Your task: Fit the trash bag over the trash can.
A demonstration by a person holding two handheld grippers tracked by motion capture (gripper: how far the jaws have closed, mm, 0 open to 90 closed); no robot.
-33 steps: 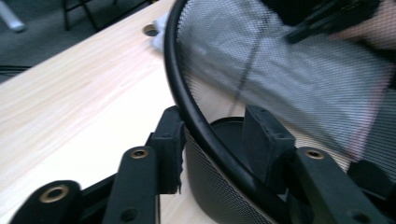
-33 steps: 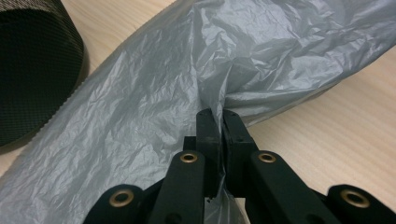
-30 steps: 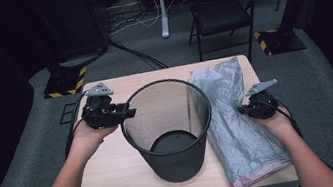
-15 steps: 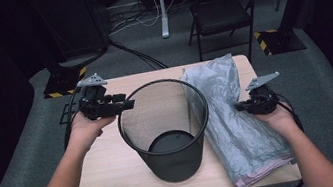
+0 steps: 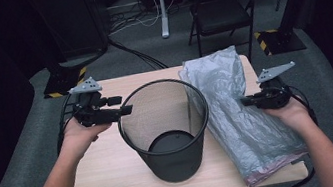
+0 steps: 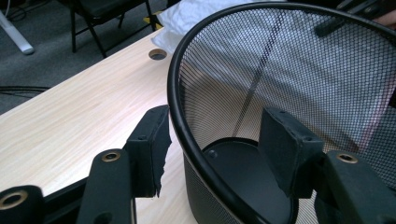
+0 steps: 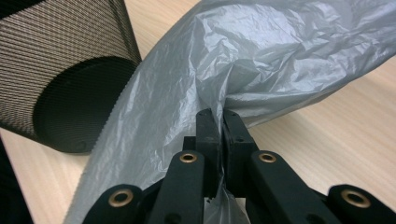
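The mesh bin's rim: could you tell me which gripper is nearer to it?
Left. The left gripper straddles the mesh bin rim, jaws open; the right gripper pinches the plastic bag beside it.

The left gripper point(image 5: 127, 111) is closing in on the bin point(image 5: 165, 129) rim; the bag point(image 5: 237, 107) is rising toward the frame's upper right.

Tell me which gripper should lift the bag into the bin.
Right. The right gripper is already shut on a fold of the bag, while the left gripper stands open astride the rim of the bin, well placed to steady it.
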